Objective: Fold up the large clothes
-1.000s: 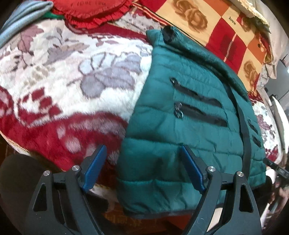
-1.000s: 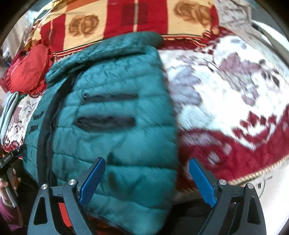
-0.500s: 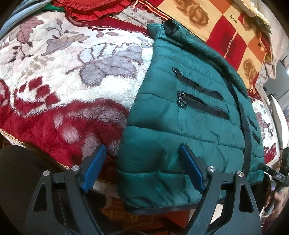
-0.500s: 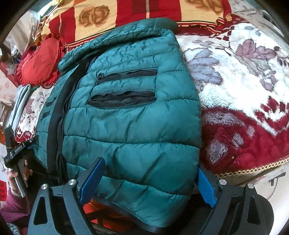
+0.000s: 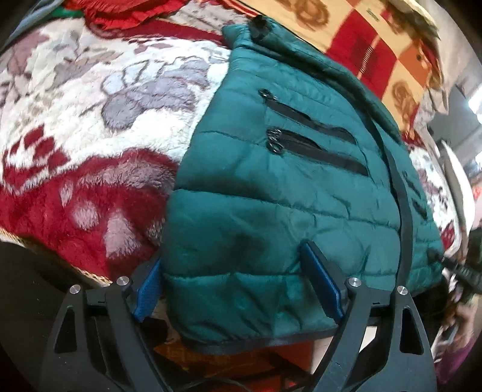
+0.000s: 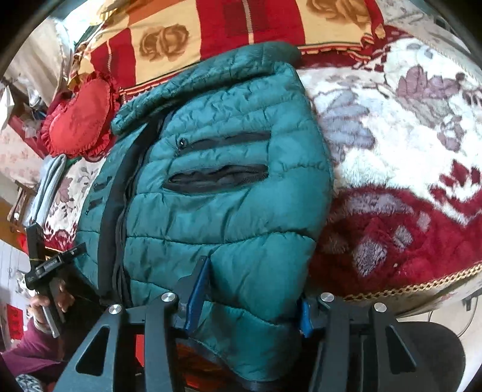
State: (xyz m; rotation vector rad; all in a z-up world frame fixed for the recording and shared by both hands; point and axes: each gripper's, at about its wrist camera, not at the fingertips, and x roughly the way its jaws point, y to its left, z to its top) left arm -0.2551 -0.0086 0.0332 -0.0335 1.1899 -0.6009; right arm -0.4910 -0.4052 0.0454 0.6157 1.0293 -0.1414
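Observation:
A green quilted puffer jacket [image 5: 286, 187] lies on a bed, front up, with black zip pockets and a black centre zip, its hem hanging over the near edge. My left gripper [image 5: 238, 286] is open, its blue pads on either side of the hem's left corner. In the right wrist view the jacket [image 6: 226, 187] fills the middle. My right gripper [image 6: 250, 295] has its jaws closing on the hem's right corner, with fabric bunched between the pads.
The bed is covered by a fluffy red, white and grey floral blanket [image 5: 90, 135]. A red heart cushion [image 6: 81, 120] and a red and yellow rose-patterned pillow [image 6: 241, 27] lie at the far side. The left gripper and hand [image 6: 45, 271] show at the bed's edge.
Both grippers moved in onto the jacket's hem. The right gripper's jaws narrowed from wide open onto the fabric. The left jaws stay wide.

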